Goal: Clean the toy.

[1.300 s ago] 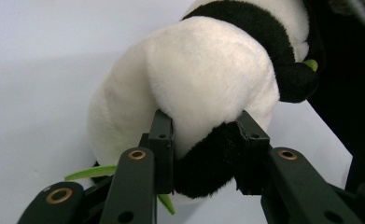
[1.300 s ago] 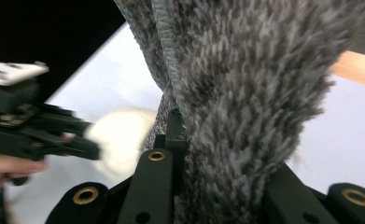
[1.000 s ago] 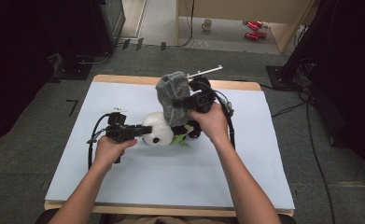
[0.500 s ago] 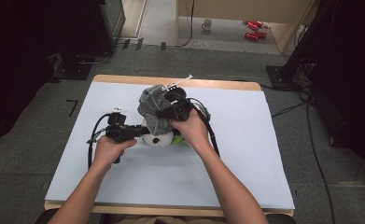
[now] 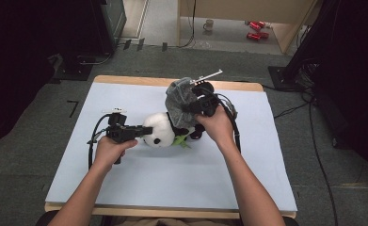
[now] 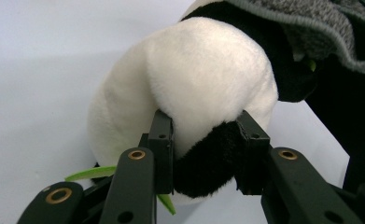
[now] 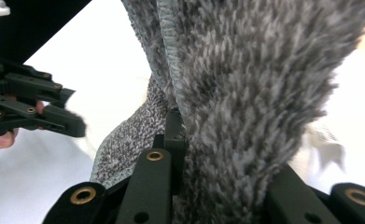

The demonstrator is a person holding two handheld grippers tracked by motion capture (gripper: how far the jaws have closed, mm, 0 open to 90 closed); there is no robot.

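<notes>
The stuffed panda (image 5: 160,132) lies on its side roughly in the middle of the pale blue table top (image 5: 181,183), head end toward the person's left. In the left gripper view its white plush bulges up big and round (image 6: 194,70), with a black patch (image 6: 208,161) sitting right between the jaws. A couple of green leaf bits (image 5: 181,141) stick out from under it, lying on the table.

Over the panda's far end hangs a fuzzy grey garment (image 5: 181,101) — looks like a little knitted hoodie or sweater, with a ribbed hem you can make out in the right gripper view (image 7: 171,51). It's bunched and lifted above the black part of the toy, partly draped against it.

The left gripper (image 5: 141,131) is held level near the table, and its jaws are clamped on the panda: both pads press into the plush from either side, one on the white fur and one on the black patch. The right gripper (image 5: 191,106) sits higher, above the panda's body, jaws pinched on a thick fold of the grey garment — the fabric fills the gap between them.

Farther out, the table has a wooden edge (image 5: 134,80) and stands on grey carpet (image 5: 31,155). Beyond it on the floor there's a mug (image 5: 209,24) and a red thing (image 5: 254,29), too small to identify.
</notes>
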